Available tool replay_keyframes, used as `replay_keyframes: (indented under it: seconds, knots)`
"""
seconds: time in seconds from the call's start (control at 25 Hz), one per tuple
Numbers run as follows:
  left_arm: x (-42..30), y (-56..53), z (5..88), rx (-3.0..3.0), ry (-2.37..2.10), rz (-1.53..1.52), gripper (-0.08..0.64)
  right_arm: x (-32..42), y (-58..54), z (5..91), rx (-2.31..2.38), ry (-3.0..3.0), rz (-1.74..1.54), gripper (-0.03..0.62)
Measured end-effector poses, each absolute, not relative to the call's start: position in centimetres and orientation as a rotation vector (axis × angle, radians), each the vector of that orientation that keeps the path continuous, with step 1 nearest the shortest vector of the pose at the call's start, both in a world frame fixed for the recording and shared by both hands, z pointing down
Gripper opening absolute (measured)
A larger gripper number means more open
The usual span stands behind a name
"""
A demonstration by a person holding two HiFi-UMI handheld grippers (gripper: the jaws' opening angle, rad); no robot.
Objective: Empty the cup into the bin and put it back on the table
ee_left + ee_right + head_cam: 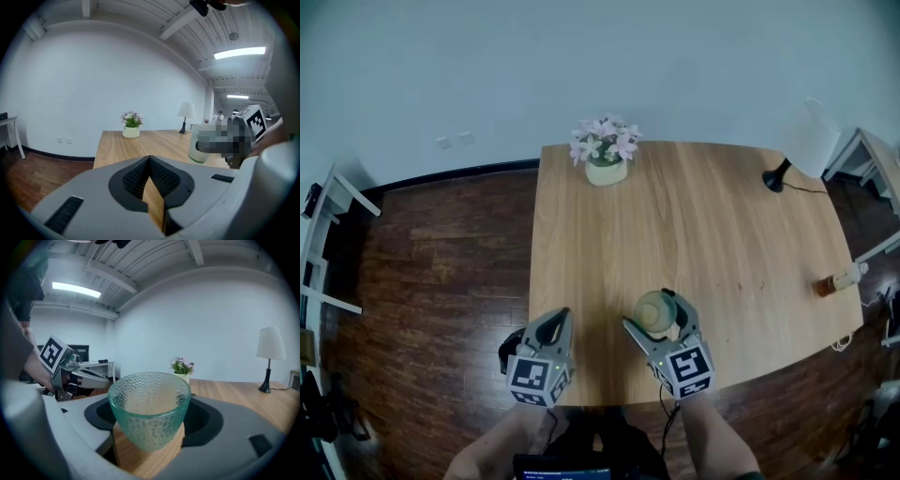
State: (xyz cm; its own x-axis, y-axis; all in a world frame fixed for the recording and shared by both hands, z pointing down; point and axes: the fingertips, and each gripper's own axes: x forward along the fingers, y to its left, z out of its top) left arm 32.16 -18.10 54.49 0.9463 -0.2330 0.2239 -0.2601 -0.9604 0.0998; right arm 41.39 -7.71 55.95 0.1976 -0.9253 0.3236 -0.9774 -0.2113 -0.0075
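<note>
**Spotter:** Cup (150, 409) first: where is it, and what do you have on it?

**Operator:** It's upright on the table (722, 234), near the front edge, right in front of me. My right gripper (655, 319) is spread wide around it, with a pad against each pebbled side. I see no gap there, so I take it as a grip. My left gripper (151, 164) is pressed together on nothing, over the table's front left corner, just beside the other.

**Spotter:** How do you carry it off cleanly?

**Operator:** The glass narrows toward its base, so I judge it could slide down through the pads. I'd squeeze firmly, lift straight up and keep it level until I tip it. I can't make out anything inside it. No view shows me a bin, so I'd look for one before I move. I'd keep my left gripper clear of the path.
</note>
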Motion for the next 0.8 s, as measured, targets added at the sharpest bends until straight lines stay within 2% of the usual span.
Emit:
replay_keyframes:
  seconds: [0.8]
  knots:
    - [24.1,-17.6,37.6,3.037,-0.429,-0.166,0.002,35.1,-5.3,40.7,2.289,-1.918,0.293,0.396]
